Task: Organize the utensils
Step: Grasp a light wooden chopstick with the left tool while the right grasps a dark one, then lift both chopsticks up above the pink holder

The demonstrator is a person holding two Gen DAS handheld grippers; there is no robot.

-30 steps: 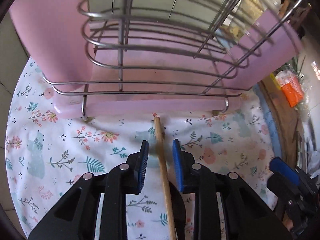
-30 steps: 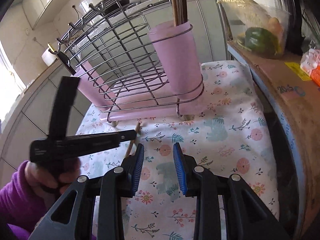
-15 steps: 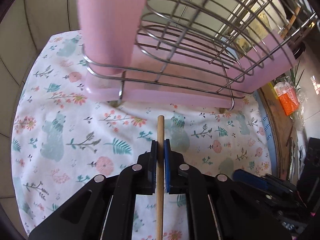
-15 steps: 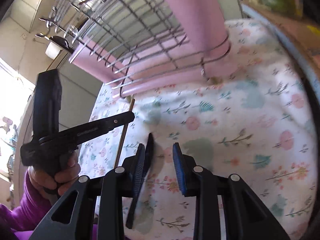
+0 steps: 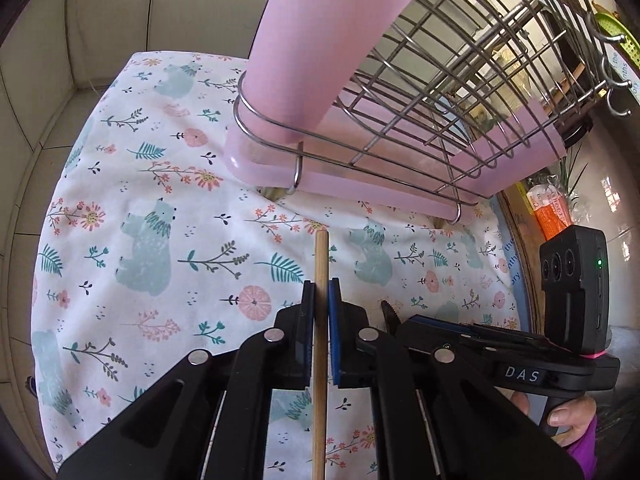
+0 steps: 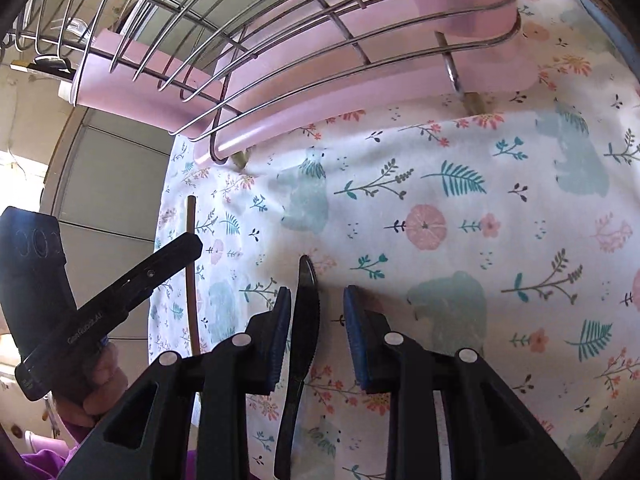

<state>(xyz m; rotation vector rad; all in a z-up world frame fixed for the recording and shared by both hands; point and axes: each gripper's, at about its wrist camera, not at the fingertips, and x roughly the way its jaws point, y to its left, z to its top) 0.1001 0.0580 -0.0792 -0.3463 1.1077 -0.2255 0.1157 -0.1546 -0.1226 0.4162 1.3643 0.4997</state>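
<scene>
The wooden chopstick point(image 5: 320, 280) is clamped between the blue pads of the left gripper point(image 5: 320, 304), its tip pointing toward the wire dish rack point(image 5: 420, 92), and it looks lifted a little off the floral cloth point(image 5: 160, 200) in front of the rack. The black serrated knife point(image 6: 302, 320) lies flat on that same cloth, farther from the rack than the chopstick's tip, and sits between the jaws of the right gripper point(image 6: 316, 312); those jaws stand apart, the left pad just beside the blade and the right pad clear of it, so the knife is bracketed but not gripped. The pink utensil cup point(image 5: 320, 44) sits in a wire ring at 1 end of the rack, above the rack's pink drip tray point(image 5: 360, 188); from these views its inside is hidden, so I cannot tell what it already holds. Judging by how things lie, the task is in an early or middle stage: 1 utensil is picked up and 1 is lined up for a grasp, and neither is in the cup yet. What seems left is to close on the knife, carry both pieces up to the cup and drop them in upright. A person's hand point(image 5: 568, 420) in a purple sleeve holds the right gripper's handle at the lower right edge of the left view, away from the rack.
</scene>
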